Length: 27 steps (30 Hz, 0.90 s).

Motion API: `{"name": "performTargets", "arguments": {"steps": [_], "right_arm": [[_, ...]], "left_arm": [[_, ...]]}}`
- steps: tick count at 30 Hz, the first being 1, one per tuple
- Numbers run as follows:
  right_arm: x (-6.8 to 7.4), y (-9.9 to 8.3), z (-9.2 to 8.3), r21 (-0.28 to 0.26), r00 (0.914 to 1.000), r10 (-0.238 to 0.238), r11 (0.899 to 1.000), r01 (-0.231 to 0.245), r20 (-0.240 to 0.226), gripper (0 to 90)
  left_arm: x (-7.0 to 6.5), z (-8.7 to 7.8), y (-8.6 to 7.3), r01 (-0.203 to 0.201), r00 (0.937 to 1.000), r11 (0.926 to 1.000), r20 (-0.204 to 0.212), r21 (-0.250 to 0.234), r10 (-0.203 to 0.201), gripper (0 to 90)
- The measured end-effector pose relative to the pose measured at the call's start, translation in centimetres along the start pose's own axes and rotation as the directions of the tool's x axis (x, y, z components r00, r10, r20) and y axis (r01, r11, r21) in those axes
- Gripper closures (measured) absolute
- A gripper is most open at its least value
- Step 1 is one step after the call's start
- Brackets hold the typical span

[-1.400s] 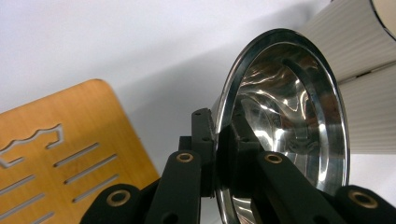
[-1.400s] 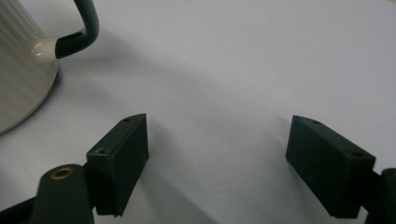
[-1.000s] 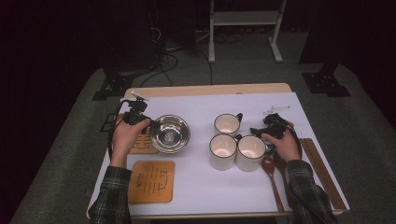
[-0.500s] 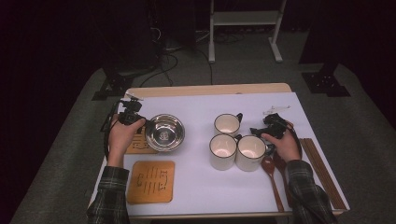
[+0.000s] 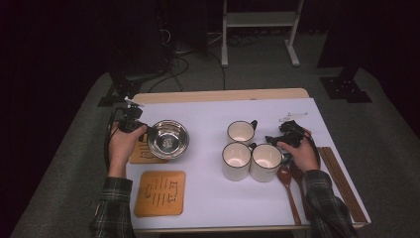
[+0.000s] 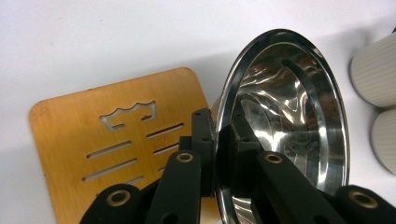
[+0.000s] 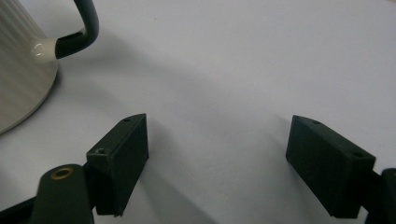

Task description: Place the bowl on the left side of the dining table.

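Shifted left onto the wooden slotted coaster (image 5: 144, 153): round mirror-bright steel bowl (image 5: 168, 139).
Left gripper (image 5: 132, 124) pinches its rim; right gripper (image 5: 287, 135) gapes empty.

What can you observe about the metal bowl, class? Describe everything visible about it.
The metal bowl is round, shiny steel with a mirror-like inside and a thin rolled rim, empty. It sits at the table's left, partly over a wooden coaster. The left gripper is shut on its rim, one jaw inside, one outside.

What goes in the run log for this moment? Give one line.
left gripper: shut on steel bowl rim | bowl: over wooden coaster | right gripper: open, holding nothing, beside mugs
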State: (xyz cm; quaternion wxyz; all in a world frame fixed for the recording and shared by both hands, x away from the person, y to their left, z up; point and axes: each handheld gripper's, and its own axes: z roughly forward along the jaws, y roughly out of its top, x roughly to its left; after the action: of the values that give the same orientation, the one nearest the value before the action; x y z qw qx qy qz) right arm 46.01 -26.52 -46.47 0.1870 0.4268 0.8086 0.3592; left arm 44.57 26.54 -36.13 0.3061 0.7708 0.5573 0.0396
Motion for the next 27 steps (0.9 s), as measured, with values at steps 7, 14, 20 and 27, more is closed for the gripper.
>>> {"name": "performTargets", "arguments": {"steps": [7,14,20,27], "right_arm": [[0.0,0.0,0.0,0.000,1.0000,0.000,1.000,0.000,0.000,19.4],[0.0,0.0,0.0,0.000,1.0000,-0.001,1.000,0.001,0.000,19.4],[0.0,0.0,0.0,0.000,1.0000,-0.001,1.000,0.001,0.000,19.4],[0.0,0.0,0.0,-0.001,1.0000,-0.001,1.000,0.001,0.001,19.4]], "left_arm": [[0.7,-0.1,-0.2,0.020,0.9997,0.9998,-0.011,-0.008,-0.020,83.5],[1.6,-0.3,-0.4,0.041,0.9989,0.9991,-0.024,-0.011,-0.042,83.6],[2.6,-0.2,-0.6,0.060,0.9972,0.9982,-0.045,-0.007,-0.060,83.6],[3.4,-0.1,-0.8,0.083,0.9948,0.9965,-0.059,-0.008,-0.083,83.5]]}}
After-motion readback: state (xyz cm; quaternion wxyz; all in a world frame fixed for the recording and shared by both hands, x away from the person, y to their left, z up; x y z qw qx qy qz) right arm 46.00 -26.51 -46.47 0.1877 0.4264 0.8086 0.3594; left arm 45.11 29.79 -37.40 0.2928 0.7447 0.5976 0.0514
